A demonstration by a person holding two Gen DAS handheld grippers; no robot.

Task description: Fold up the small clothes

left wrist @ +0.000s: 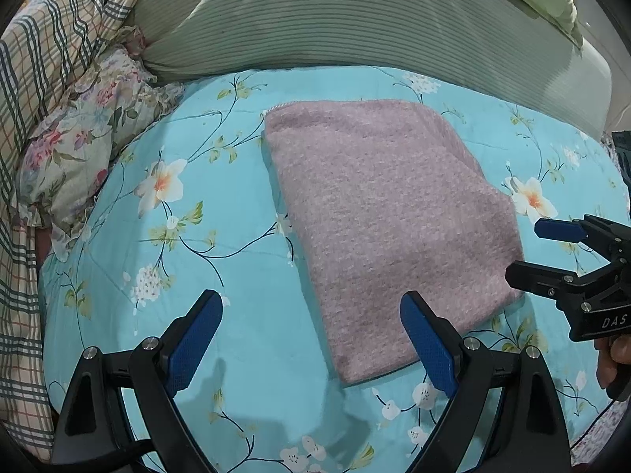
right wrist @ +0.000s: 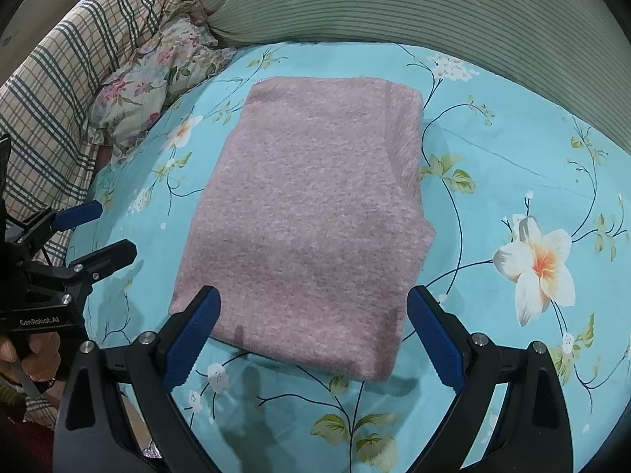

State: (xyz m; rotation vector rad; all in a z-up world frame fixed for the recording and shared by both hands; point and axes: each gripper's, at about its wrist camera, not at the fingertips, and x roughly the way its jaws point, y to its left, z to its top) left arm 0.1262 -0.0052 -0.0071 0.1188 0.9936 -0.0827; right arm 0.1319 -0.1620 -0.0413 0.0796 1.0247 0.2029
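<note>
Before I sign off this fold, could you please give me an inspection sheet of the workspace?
Surface: turquoise floral sheet, smooth around the garment.
Job's things: pink knit, folded into a flat rectangle, lying alone on the sheet.
Clutter: floral pillow and plaid quilt bunched at the left edge, apart from the knit.
Grippers: left gripper open, empty, near the knit's near corner; right gripper open, empty, above its near edge.
Cables: a dark cable runs below the right gripper.
Surroundings: green striped pillow behind the sheet.
</note>
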